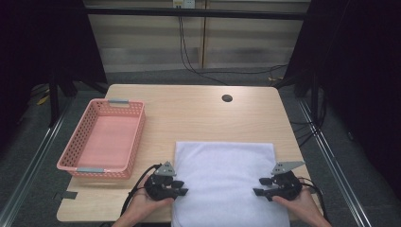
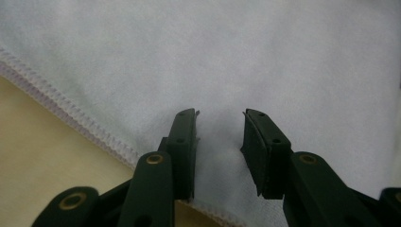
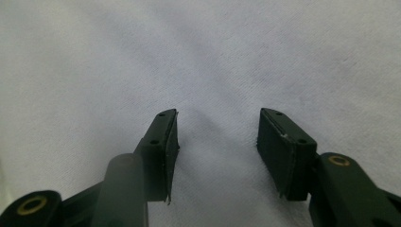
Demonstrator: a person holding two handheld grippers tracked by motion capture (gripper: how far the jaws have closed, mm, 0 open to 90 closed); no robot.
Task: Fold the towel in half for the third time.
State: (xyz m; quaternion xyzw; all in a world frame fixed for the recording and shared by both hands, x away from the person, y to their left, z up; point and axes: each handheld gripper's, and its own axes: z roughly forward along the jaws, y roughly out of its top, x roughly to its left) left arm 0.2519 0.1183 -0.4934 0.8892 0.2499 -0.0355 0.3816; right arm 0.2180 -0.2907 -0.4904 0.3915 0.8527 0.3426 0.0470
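Note:
A white folded towel (image 1: 225,182) lies on the wooden table (image 1: 198,113), its near end hanging over the front edge. My left gripper (image 1: 181,187) is at the towel's left edge, held in a hand and pointing right. In the left gripper view the left gripper (image 2: 220,142) is open over the towel (image 2: 236,61), close to its stitched hem, with nothing between the pads. My right gripper (image 1: 259,186) is at the towel's right side, pointing left. In the right gripper view the right gripper (image 3: 217,142) stands open above the plain cloth (image 3: 189,56), gripping nothing.
A pink plastic basket (image 1: 105,139) with grey handles stands empty at the table's left side. A round cable hole (image 1: 227,98) sits near the far edge. Cables run across the floor behind the table.

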